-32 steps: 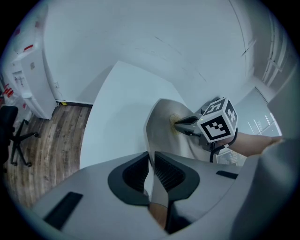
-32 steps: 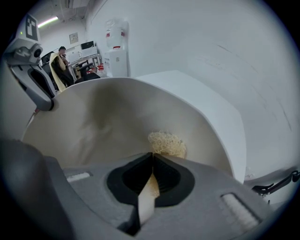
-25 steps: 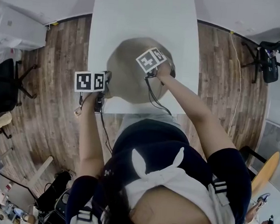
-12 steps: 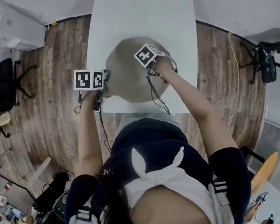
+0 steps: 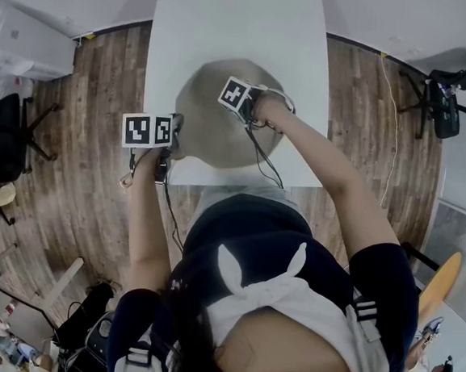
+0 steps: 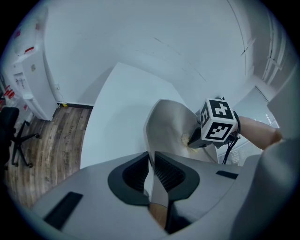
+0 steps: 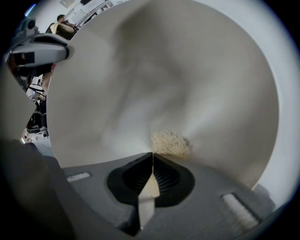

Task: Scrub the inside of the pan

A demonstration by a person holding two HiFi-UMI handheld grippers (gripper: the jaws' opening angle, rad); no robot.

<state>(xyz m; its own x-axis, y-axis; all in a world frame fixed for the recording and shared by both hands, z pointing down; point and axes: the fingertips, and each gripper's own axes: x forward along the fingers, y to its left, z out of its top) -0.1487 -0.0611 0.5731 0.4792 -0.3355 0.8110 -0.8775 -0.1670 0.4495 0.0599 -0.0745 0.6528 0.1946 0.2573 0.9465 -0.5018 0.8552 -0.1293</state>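
Right gripper view: round pan (image 7: 187, 70), smooth pale beige inside, scrub pad (image 7: 171, 143).

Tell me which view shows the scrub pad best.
Right gripper view: the scrub pad sits clear just past the right tongs, against the pan. Left gripper view shows a sliver; head view hides it.
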